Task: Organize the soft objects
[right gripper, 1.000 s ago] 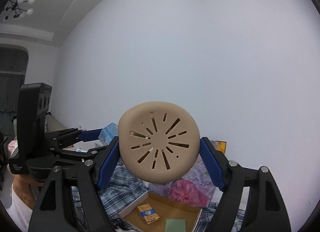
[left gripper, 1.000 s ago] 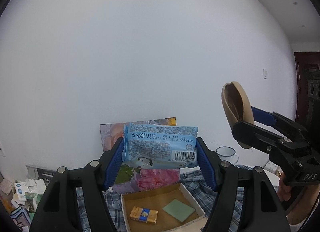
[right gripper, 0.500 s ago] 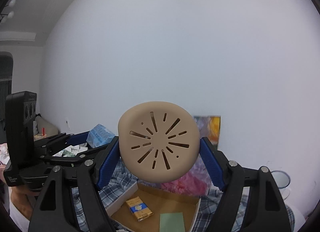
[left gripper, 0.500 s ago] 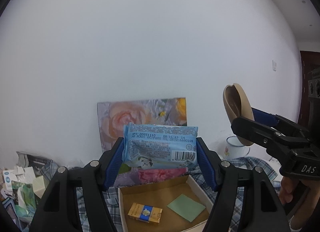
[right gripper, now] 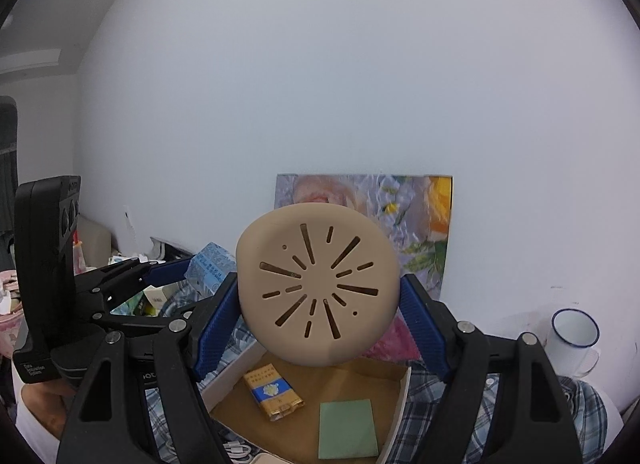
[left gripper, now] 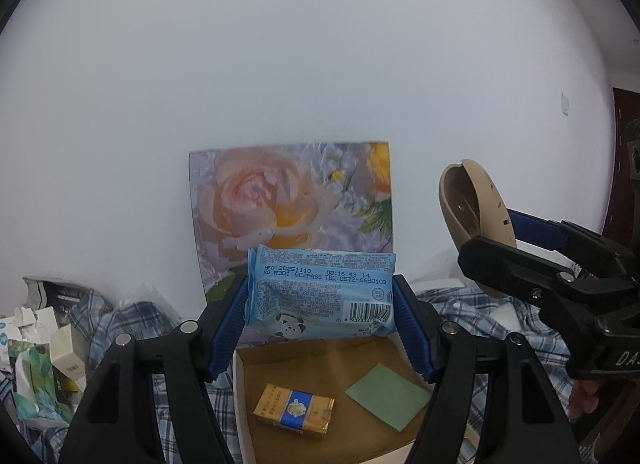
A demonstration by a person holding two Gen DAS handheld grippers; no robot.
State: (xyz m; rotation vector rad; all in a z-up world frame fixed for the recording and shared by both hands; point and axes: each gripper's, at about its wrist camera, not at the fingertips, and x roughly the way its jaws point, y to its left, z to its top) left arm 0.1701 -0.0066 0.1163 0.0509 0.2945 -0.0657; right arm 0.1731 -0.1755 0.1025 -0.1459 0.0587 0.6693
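Both grippers lowered toward box [left gripper: 240, 404]. Left gripper [left gripper: 320, 304] clamps wipes pack [left gripper: 320, 288]; right gripper [right gripper: 318, 316] clamps beige disc [right gripper: 316, 284]. Drop-in imminent.

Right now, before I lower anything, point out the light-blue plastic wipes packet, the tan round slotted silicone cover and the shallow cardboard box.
light-blue plastic wipes packet [left gripper: 320, 288], left wrist view, middle of its printed back.
tan round slotted silicone cover [right gripper: 318, 284], right wrist view, centre of its slotted face.
shallow cardboard box [left gripper: 320, 364], left wrist view, bare brown floor.

Right gripper [right gripper: 319, 304] jaws clamp a tan slotted disc [right gripper: 316, 284] above the cardboard box [right gripper: 384, 380]
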